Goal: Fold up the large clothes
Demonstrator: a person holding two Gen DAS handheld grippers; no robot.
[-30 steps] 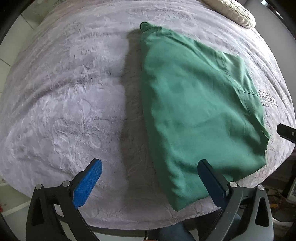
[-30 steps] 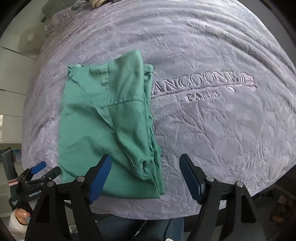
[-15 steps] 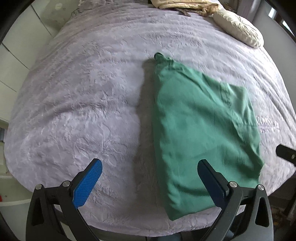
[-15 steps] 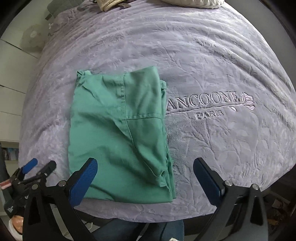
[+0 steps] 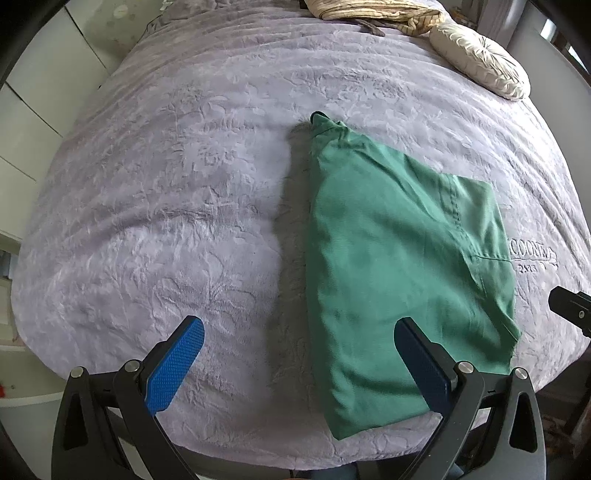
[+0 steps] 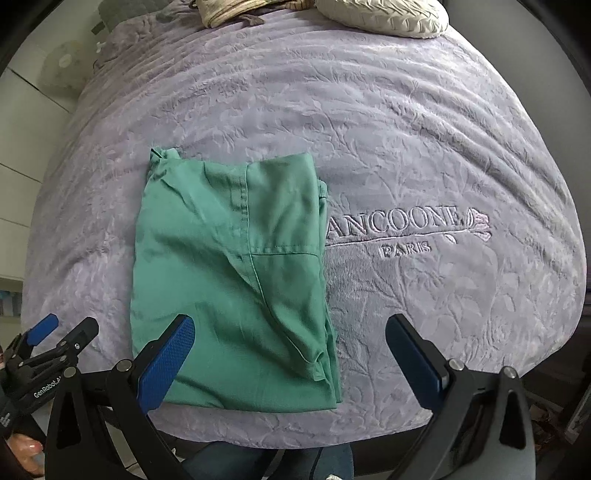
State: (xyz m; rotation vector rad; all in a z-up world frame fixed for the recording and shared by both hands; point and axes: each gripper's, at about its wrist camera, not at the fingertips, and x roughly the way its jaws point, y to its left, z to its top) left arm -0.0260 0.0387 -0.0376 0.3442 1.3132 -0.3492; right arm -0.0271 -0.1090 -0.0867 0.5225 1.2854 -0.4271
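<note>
While left hand-held gripper hangs above the bed, jaws spread wide, empty; folded green garment lies flat near the bed's front edge, beside embroidered lettering; right hand-held gripper likewise wide apart, empty; cream pillow at far end.

Green garment, folded into a flat rectangle, seams showing, lying near the bed's front edge
</note>
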